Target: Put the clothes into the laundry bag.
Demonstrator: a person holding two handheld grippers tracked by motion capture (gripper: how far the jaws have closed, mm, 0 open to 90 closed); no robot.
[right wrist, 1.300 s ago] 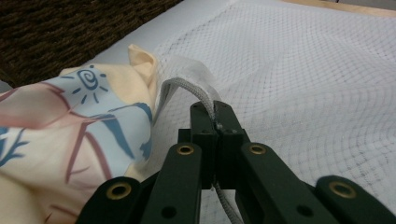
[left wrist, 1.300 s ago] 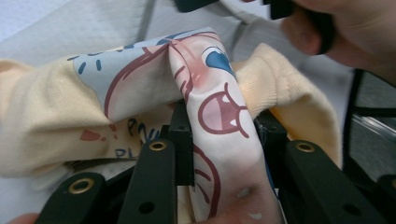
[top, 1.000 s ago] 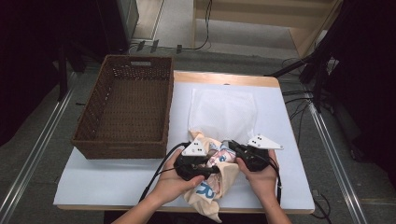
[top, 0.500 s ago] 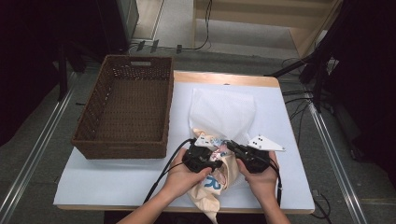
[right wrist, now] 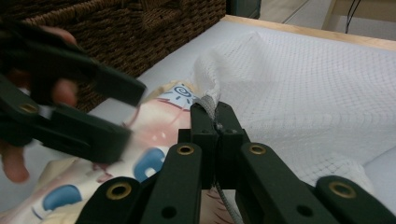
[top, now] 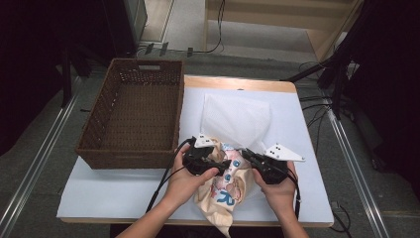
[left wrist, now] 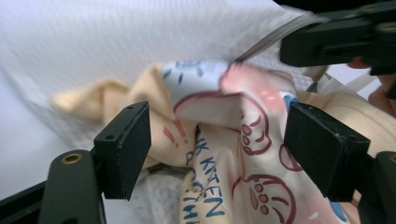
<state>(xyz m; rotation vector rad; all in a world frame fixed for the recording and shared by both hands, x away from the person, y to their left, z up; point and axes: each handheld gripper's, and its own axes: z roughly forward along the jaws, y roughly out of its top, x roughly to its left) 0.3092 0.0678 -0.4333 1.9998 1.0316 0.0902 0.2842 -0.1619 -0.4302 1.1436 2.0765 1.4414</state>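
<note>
A cream garment [top: 230, 191] printed with cartoons and blue letters lies bunched at the mouth of a white mesh bag [top: 237, 119] on the table. My left gripper [top: 223, 162] is over the garment. In the left gripper view its jaws [left wrist: 219, 144] have just been opening and straddle a fold of the printed cloth [left wrist: 224, 121], the pads clear of it. My right gripper [top: 246, 155] faces it from the right, and its jaws [right wrist: 215, 119] are shut on the mesh bag's grey-trimmed edge [right wrist: 208, 100]. The mesh [right wrist: 317, 79] spreads out beyond.
A brown wicker basket [top: 131, 148] stands on the left part of the white table [top: 124, 193], close to my left hand. Black cables trail from both grippers toward the table's near edge. Bare table surface lies in front of the basket and right of the bag.
The left gripper has shifted a little to the right over the garment, toward the right gripper. The right gripper has stayed put on the bag's edge.
</note>
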